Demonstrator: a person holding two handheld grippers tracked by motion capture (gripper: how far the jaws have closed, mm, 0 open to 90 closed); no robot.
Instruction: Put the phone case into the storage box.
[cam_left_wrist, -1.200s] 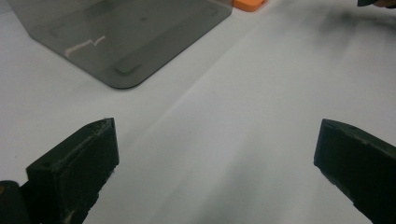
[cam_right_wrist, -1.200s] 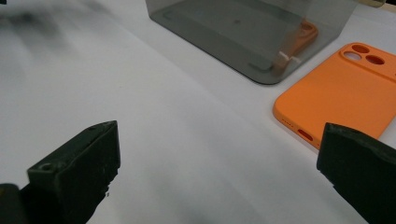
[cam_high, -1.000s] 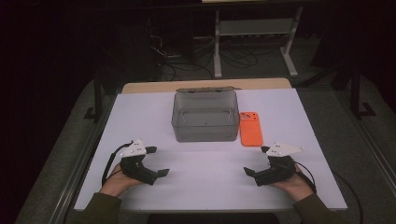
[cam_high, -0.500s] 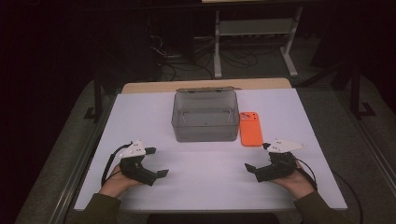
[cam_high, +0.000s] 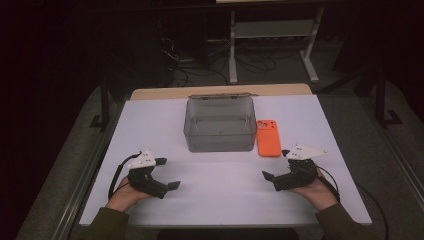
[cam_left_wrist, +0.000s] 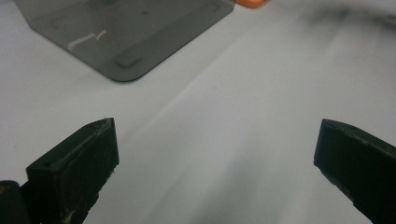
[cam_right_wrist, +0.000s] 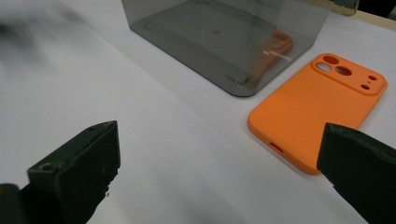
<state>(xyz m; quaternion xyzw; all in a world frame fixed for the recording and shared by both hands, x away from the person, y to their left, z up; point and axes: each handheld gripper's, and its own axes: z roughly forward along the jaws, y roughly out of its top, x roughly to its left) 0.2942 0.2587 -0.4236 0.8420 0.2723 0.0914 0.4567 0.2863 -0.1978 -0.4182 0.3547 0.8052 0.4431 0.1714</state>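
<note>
At the near edge of the white tabletop (cam_high: 220, 195), two sleeved forearms come in from below, each hand holding a gripper. The left tongs (cam_high: 167, 185) sit near the left corner, low over the surface, pointing toward the middle and a little to the right; their jaws are spread wide with nothing between them, as the left gripper view (cam_left_wrist: 215, 154) shows bare white surface in the gap. The right tongs (cam_high: 270, 179) sit near the right corner, pointing toward the middle and to the left, jaws likewise spread wide and holding nothing; in the right gripper view (cam_right_wrist: 219, 158) the gap frames bare tabletop, with the orange phone case just past the right jaw. A black cable trails from each gripper toward the near edge.

Farther in, just beyond the right tongs, the orange phone case (cam_high: 268, 138) lies flat with its back up, camera cut-outs at its far end. It rests just to the right of the grey translucent box (cam_high: 219, 126), close beside its right wall; whether they touch cannot be told. The box stands upright at mid-table, open-topped, its lid hinged back at the far side.

Beyond the tabletop lie a dark floor and a metal frame.
</note>
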